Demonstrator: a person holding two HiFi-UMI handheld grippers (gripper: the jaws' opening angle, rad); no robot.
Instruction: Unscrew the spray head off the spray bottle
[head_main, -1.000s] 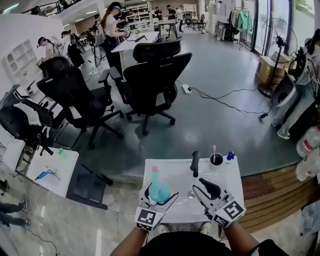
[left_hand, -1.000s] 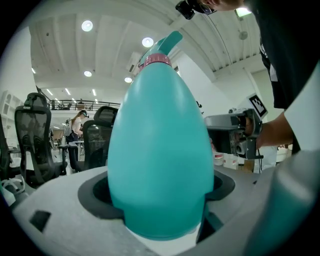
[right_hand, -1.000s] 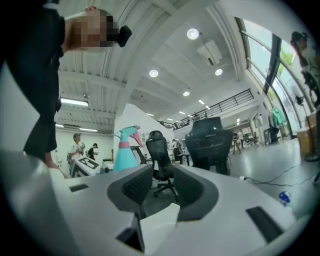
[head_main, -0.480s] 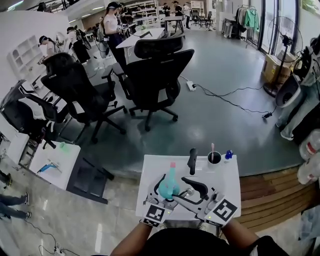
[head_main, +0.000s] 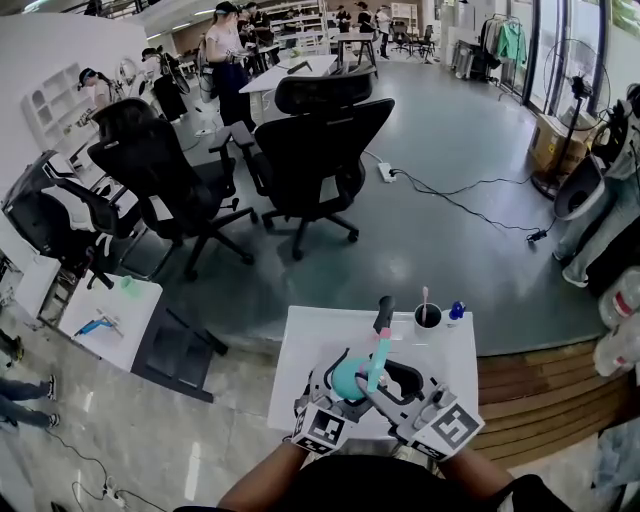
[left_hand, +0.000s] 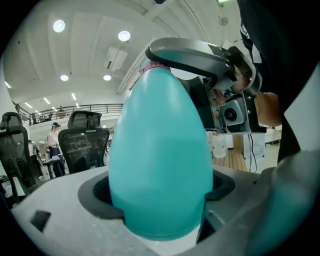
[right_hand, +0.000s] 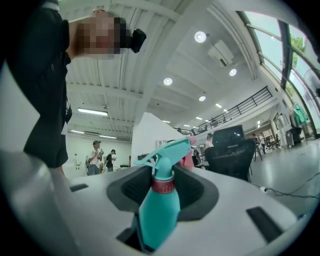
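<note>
My left tool (head_main: 343, 385) pinches the bottle (left_hand: 160, 150) over the surface (head_main: 300, 340). My right tool (right_hand: 163, 186), jaws just closing, clasps the spray head (right_hand: 165, 152) at its collar. I'd twist squarely about the neck, bottle steady.

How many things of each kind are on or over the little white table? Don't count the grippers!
teal plastic spray bottle: 1
round black cup: 1
thin pale stick in the cup: 1
upright black cylinder: 1
small blue object: 1
Total: 5
</note>
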